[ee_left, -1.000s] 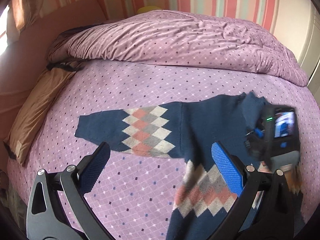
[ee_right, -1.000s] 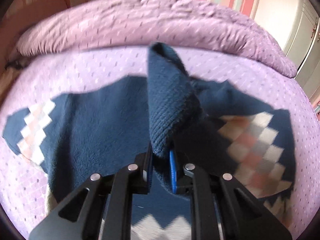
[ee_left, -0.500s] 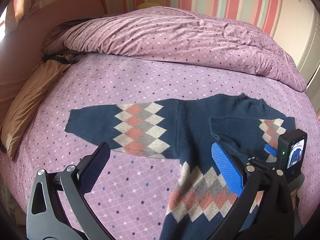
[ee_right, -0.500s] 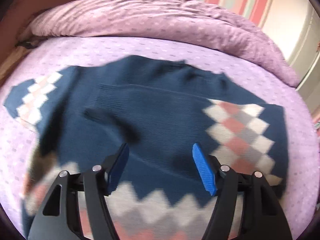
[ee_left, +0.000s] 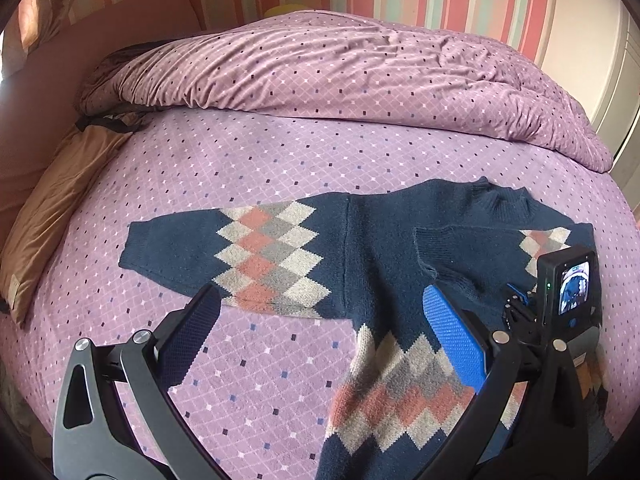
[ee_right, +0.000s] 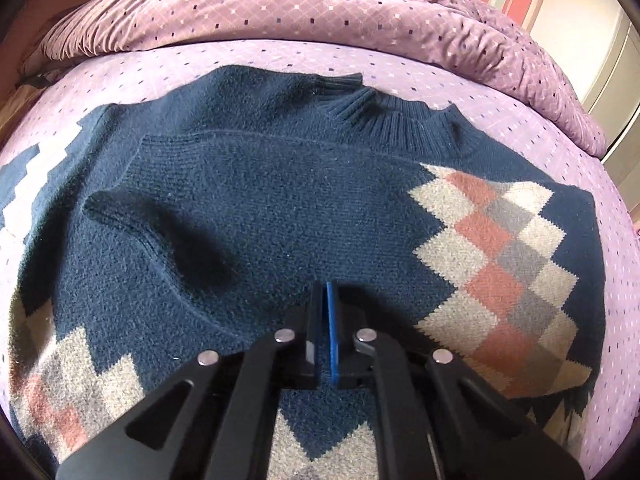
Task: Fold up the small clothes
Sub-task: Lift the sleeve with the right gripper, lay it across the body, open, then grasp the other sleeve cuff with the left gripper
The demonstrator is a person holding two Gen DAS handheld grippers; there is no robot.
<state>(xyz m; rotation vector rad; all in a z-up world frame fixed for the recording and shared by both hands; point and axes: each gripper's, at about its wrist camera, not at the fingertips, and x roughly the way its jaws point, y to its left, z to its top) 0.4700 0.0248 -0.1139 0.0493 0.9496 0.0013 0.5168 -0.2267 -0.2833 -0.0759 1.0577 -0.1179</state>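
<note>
A small navy sweater [ee_left: 380, 248] with pink, grey and cream diamonds lies flat on the purple bed sheet [ee_left: 248, 168]. Its left sleeve [ee_left: 224, 256] stretches out to the left. Its right sleeve [ee_right: 280, 200] lies folded across the chest, cuff towards the left. My left gripper [ee_left: 324, 340] is open and empty, above the sheet just in front of the left sleeve. My right gripper [ee_right: 325, 300] is shut with nothing between its pads, just above the sweater's body; its camera unit [ee_left: 566, 288] shows in the left wrist view at the right.
A rumpled purple duvet [ee_left: 340, 64] is piled along the far side of the bed. A tan pillow [ee_left: 60, 200] lies at the left edge. A striped wall and a pale cupboard door [ee_left: 616, 72] stand behind.
My right gripper laid the right sleeve across the chest, let it go, opened, then shut empty. The left gripper stayed open and drew back slightly.
</note>
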